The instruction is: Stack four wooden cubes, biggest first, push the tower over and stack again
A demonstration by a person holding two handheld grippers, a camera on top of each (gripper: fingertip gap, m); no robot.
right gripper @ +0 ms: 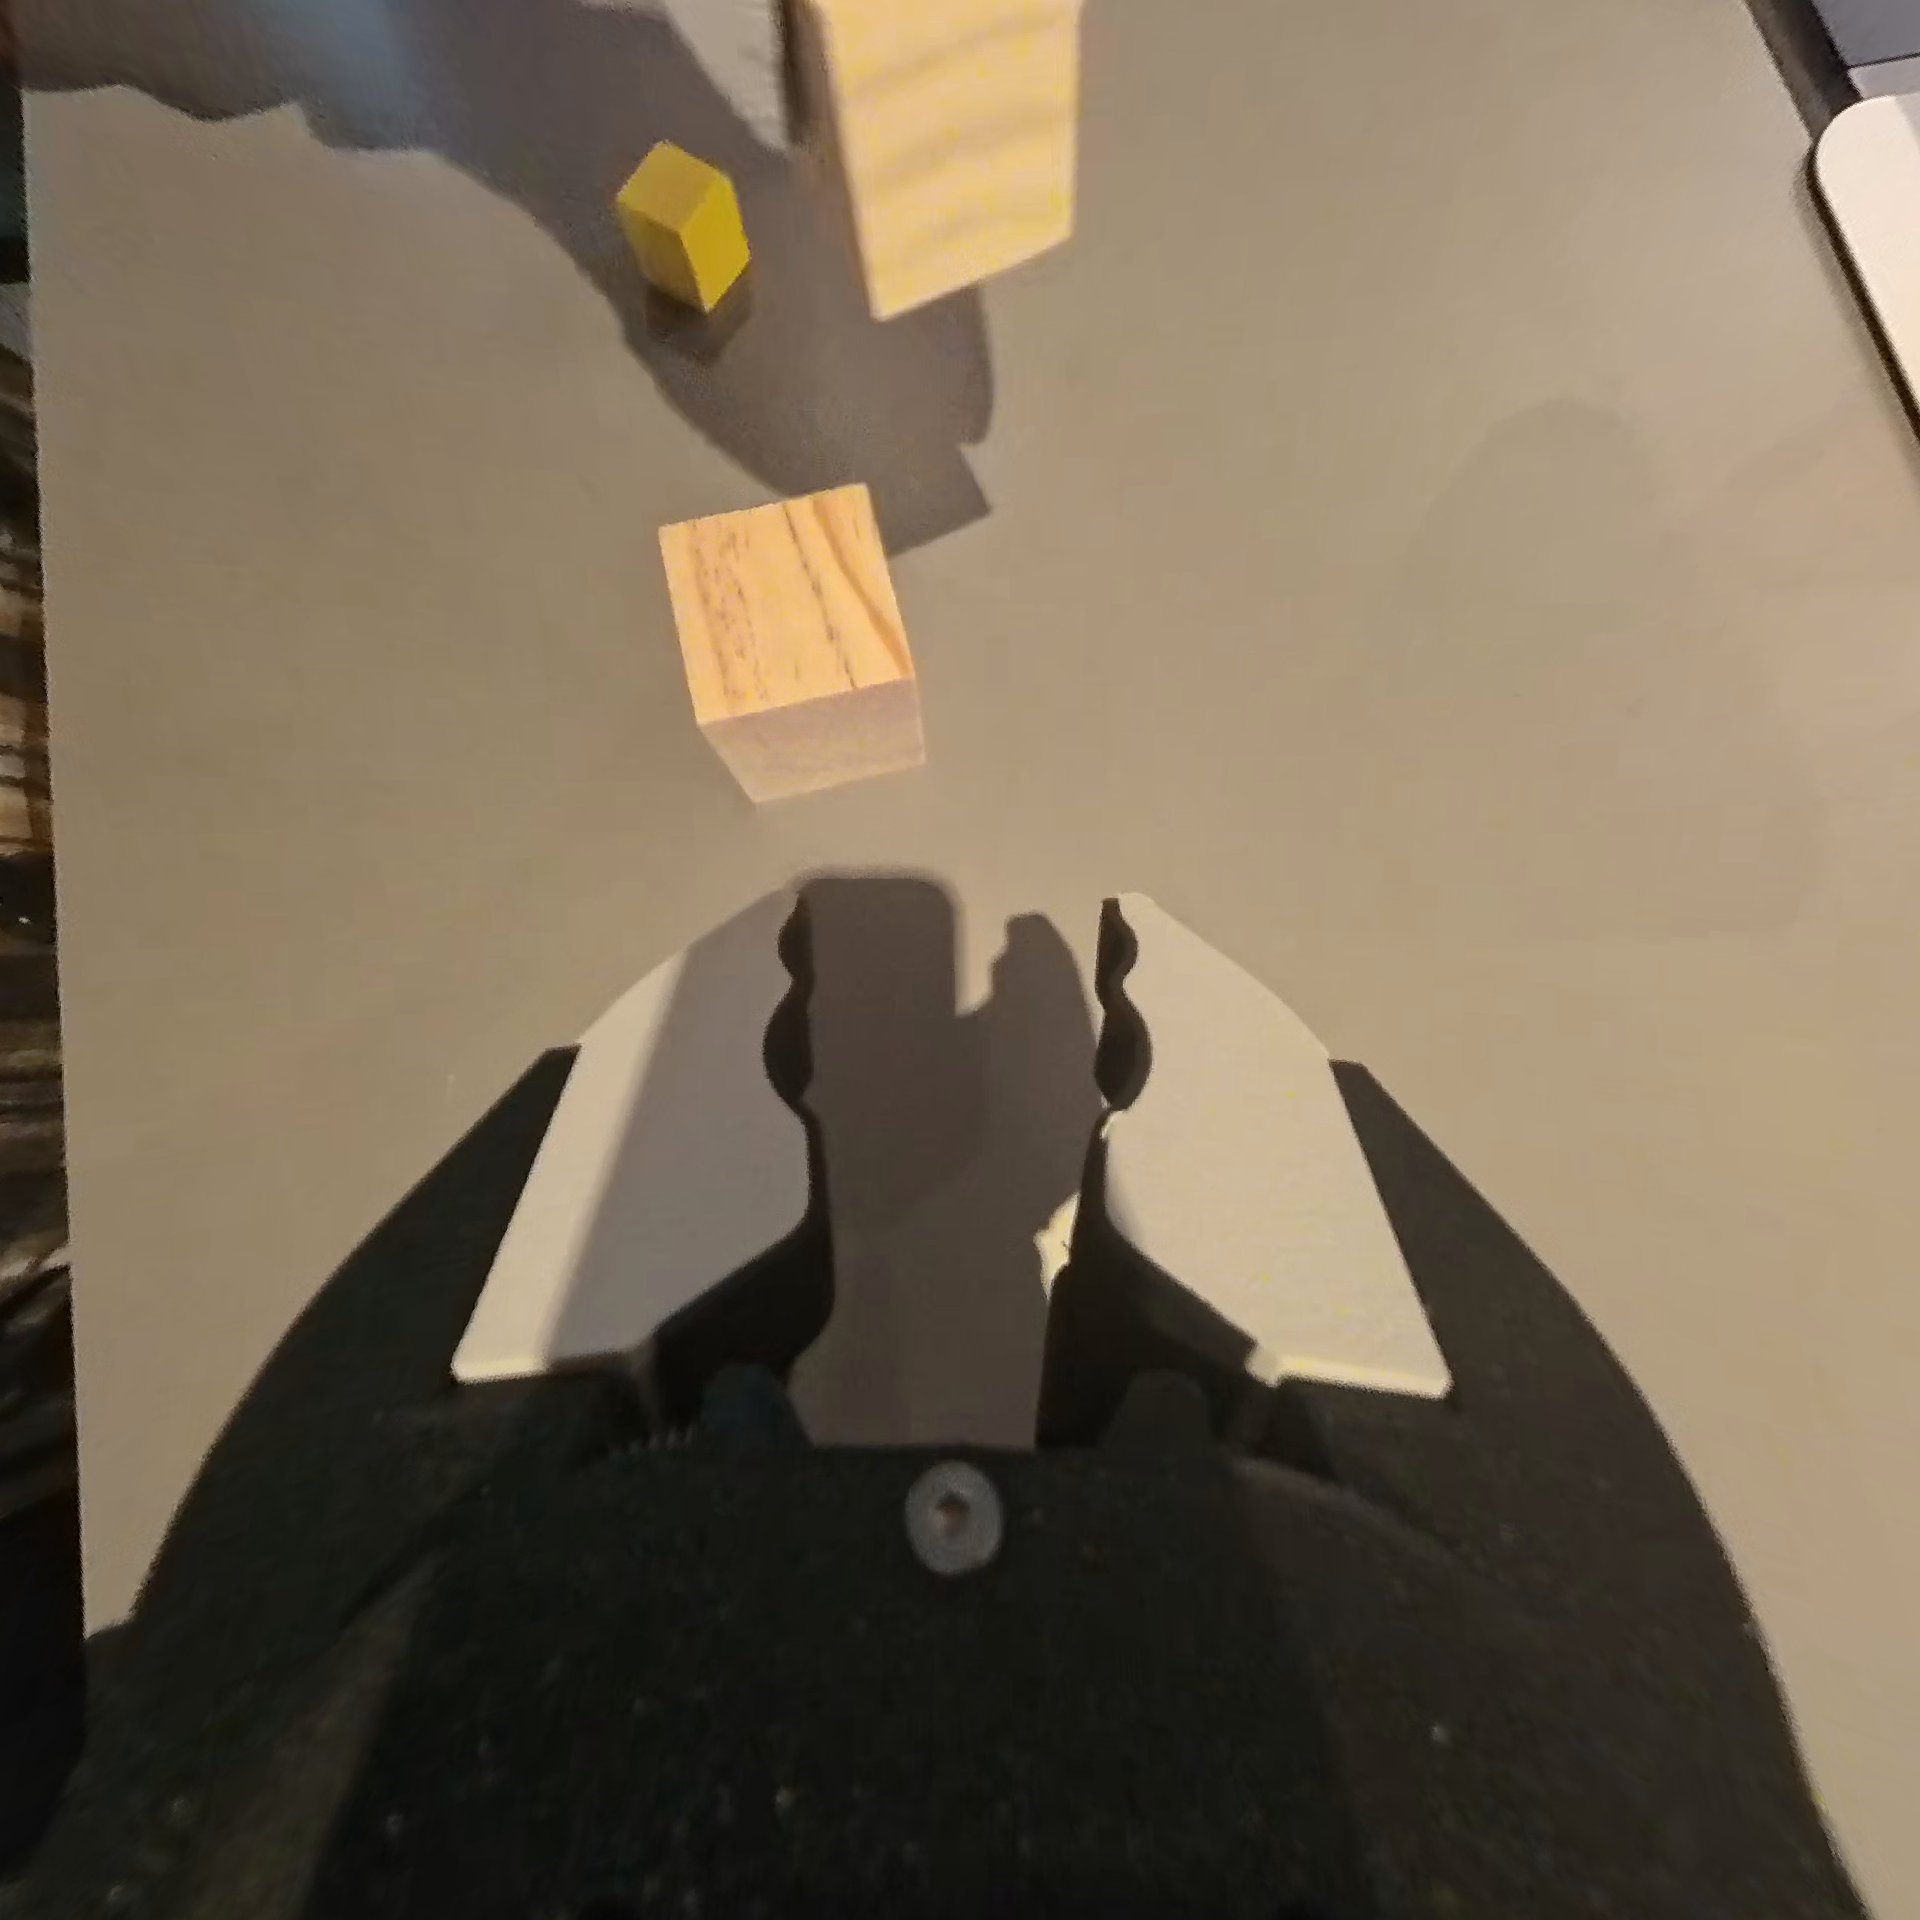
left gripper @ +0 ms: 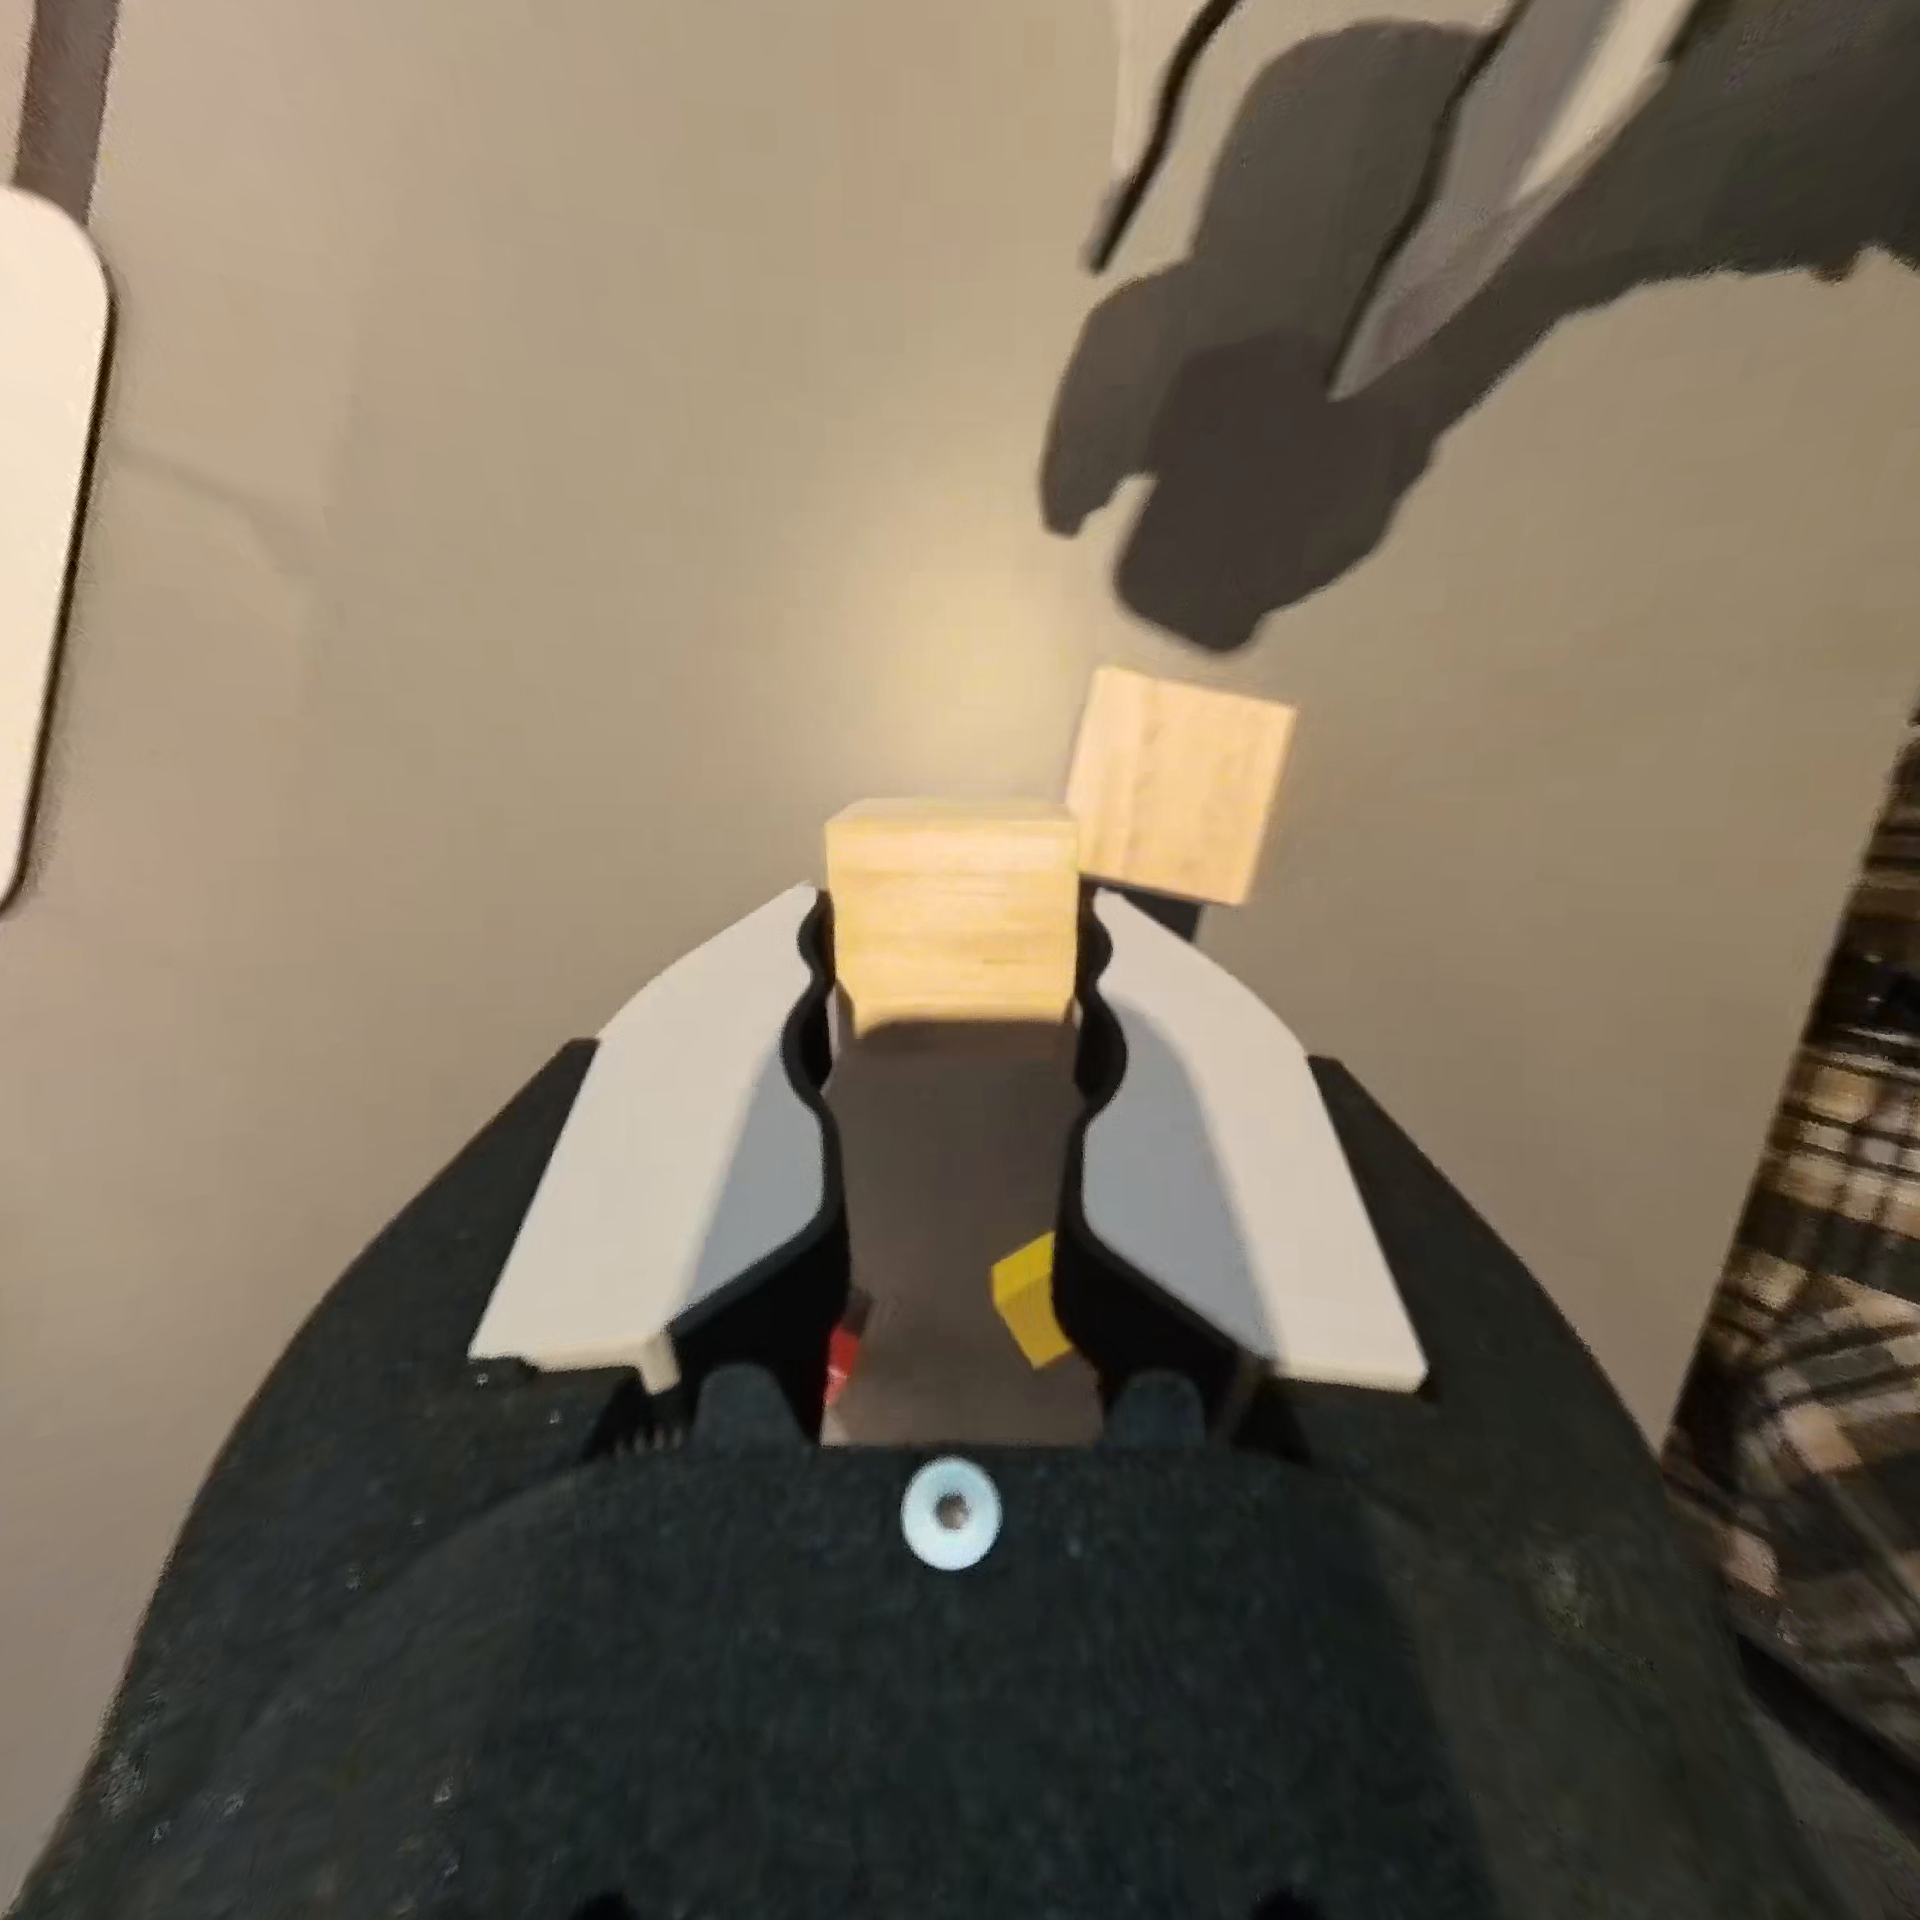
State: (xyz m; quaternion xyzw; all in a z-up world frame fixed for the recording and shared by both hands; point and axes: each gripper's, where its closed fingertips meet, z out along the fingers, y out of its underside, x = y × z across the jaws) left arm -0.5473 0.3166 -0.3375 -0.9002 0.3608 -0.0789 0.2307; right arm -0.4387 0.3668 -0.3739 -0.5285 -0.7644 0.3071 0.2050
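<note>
My left gripper (left gripper: 951,925) is shut on a pale wooden cube (left gripper: 951,914), held between the fingertips above the grey table (left gripper: 520,623). A second wooden cube (left gripper: 1174,790) stands on the table just beyond it to the right. A small yellow cube (left gripper: 1029,1314) and a bit of something red (left gripper: 844,1351) show below, between the fingers. My right gripper (right gripper: 951,914) is open and empty over the table. Ahead of it stands a wooden cube (right gripper: 790,634), then the yellow cube (right gripper: 686,223). A larger wooden cube (right gripper: 951,145) at the top edge looks raised off the table.
A white rounded object lies at the table's side (left gripper: 42,520), also showing in the right wrist view (right gripper: 1870,260). Plaid fabric (left gripper: 1818,1143) lies past the table edge. A blurred grey finger (left gripper: 1455,229) of the other gripper casts a dark shadow at upper right. The tips of one gripper are about 12 centimetres away from the tips of the other.
</note>
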